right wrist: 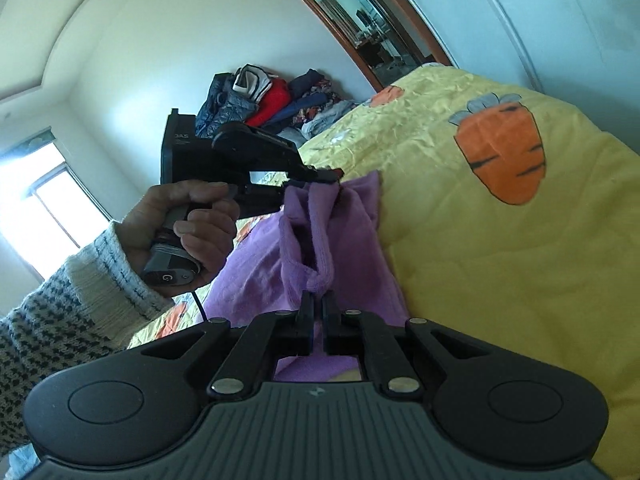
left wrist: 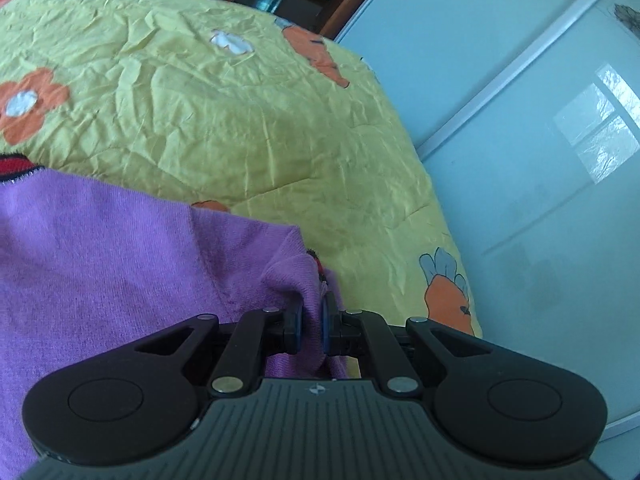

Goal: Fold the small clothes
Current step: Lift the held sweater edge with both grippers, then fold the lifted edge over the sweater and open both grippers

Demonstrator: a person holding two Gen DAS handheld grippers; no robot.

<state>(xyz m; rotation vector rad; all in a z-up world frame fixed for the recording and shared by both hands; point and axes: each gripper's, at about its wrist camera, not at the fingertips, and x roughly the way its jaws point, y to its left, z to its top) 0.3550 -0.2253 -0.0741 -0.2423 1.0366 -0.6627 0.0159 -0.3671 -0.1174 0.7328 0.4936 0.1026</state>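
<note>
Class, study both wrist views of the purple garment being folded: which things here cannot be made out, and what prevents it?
- Purple garment: left wrist view, its full shape is cut off by the left edge and hidden behind the left gripper.
- Garment's lower part: right wrist view, hidden behind the right gripper.
- Pile of clothes: right wrist view, too small to tell items apart.

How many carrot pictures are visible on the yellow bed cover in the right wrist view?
2. One large carrot lies right of the purple garment; a second, partly seen carrot sits near the yellow bed cover's far edge. The garment may hide more.
</note>
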